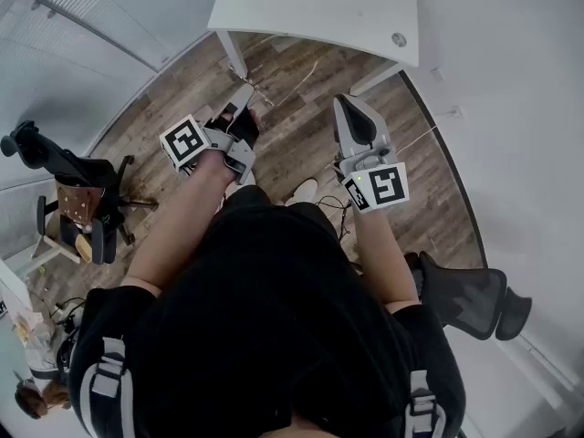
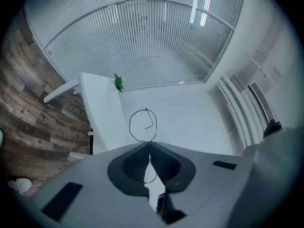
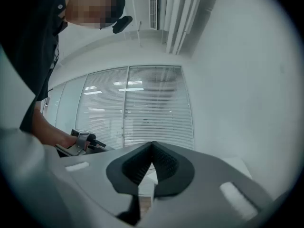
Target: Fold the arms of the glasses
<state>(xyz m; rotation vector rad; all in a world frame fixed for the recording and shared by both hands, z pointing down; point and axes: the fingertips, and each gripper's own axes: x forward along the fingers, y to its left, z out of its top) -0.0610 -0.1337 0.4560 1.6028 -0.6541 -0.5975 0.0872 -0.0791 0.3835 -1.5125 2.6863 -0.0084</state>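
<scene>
The glasses (image 2: pixel 142 126) are thin wire-framed, and one round rim with a short bent arm sticks out past the tips in the left gripper view. My left gripper (image 2: pixel 149 144) is shut on the wire frame and holds it in the air, level. In the head view my left gripper (image 1: pixel 239 100) is over the wooden floor, short of the white table (image 1: pixel 315 7). To its right my right gripper (image 1: pixel 345 106) is held level too. My right gripper (image 3: pixel 152 144) is shut with nothing between its pads. The left gripper (image 3: pixel 78 144) shows at the left of the right gripper view.
A white table (image 2: pixel 102 113) with a small green thing (image 2: pixel 118 83) on it stands ahead, before a wall of blinds. A swivel chair (image 1: pixel 78 203) stands on the left and a black chair (image 1: pixel 465 299) on the right. The person's shoe (image 1: pixel 304 190) rests on the floor below.
</scene>
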